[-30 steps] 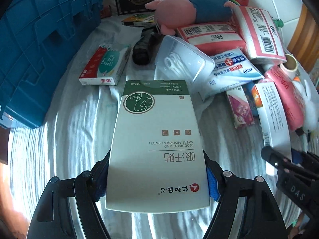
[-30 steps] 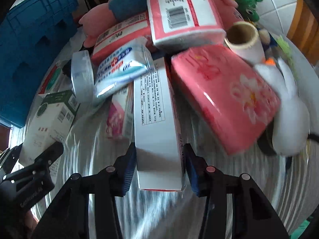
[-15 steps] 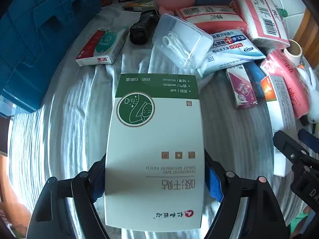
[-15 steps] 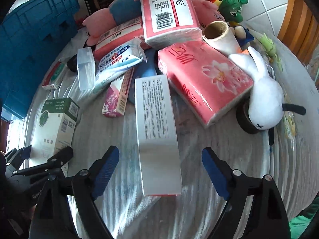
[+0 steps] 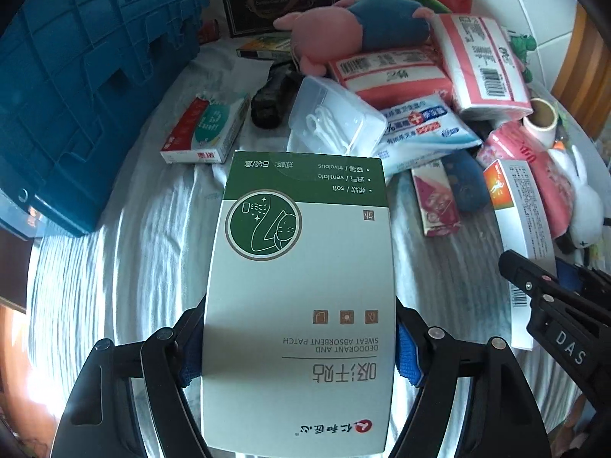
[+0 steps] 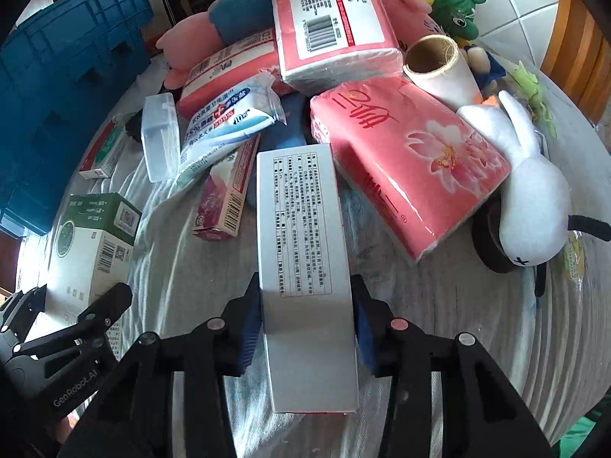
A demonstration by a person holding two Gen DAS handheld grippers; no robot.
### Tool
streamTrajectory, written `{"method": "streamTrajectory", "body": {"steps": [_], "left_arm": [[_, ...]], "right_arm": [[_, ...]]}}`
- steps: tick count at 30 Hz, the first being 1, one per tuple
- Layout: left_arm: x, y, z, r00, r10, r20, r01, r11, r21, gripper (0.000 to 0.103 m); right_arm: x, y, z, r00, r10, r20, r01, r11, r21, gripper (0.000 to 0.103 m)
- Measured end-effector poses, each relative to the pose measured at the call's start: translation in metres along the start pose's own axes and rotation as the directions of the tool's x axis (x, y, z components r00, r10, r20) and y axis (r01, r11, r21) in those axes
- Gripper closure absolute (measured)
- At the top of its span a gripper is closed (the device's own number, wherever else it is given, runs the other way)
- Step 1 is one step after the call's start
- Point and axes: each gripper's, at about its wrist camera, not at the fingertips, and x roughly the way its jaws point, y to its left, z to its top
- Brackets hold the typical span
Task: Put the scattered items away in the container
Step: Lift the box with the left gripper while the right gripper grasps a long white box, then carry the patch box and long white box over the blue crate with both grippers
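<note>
Gripping two boxes at once, both grippers are in the pick-up step of the tidying task. The left gripper [image 5: 299,351] is clamping the green-and-white patch box [image 5: 301,286] across its width, with blue finger pads [image 5: 405,355] pressing both long edges near the box's 6 o'clock end. The right gripper [image 6: 305,328] is clenching the long white box [image 6: 305,267] in the same manner, pads bearing on its two narrow sides. Whether either box is clear of the cloth-covered desk [image 6: 477,324] or is resting on it cannot be told from these views.

Outward from the right fingers, the remaining clutter is lying from 10 to 2 o'clock: a pink toothpaste carton [image 6: 225,198] just beside the white box, a wet-wipes pack [image 6: 229,118], a clear plastic case [image 6: 160,137], a pink tissue pack [image 6: 408,168] and a white plush rabbit [image 6: 530,198]. A red-and-green carton [image 5: 206,129] is lying at 11 o'clock in the left view.

The blue crate [image 5: 76,76], judged to be the container, is standing at 10 o'clock, near the desk's edge, with its interior out of view.

The next move is calling for lifting each box above the crate rim, carrying it toward 10 o'clock, and releasing it inside. The two grippers are working close together, so staggering their travel is advisable.
</note>
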Motion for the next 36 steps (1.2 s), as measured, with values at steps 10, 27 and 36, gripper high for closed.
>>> {"method": "streamTrajectory", "body": {"steps": [10,27,36], "left_arm": [[-0.078,0.005,0.044,0.982,0.009,0.187,-0.004,1.0,-0.029,0.026],[-0.251,0.095,0.08,0.831,0.194,0.521,-0.099,0.974,-0.204,0.026],[-0.287,0.215,0.117,0.739,0.317,0.595,-0.17,0.942,-0.29,0.026]], "right_arm": [[-0.079,0.019,0.037,0.983,0.067,0.172,-0.056,0.996,-0.067,0.061],[-0.234,0.111,0.115,0.852,0.291,0.436,-0.159,0.936,-0.313,0.061],[-0.258,0.229,0.155,0.779,0.404,0.48,-0.206,0.887,-0.412,0.061]]}}
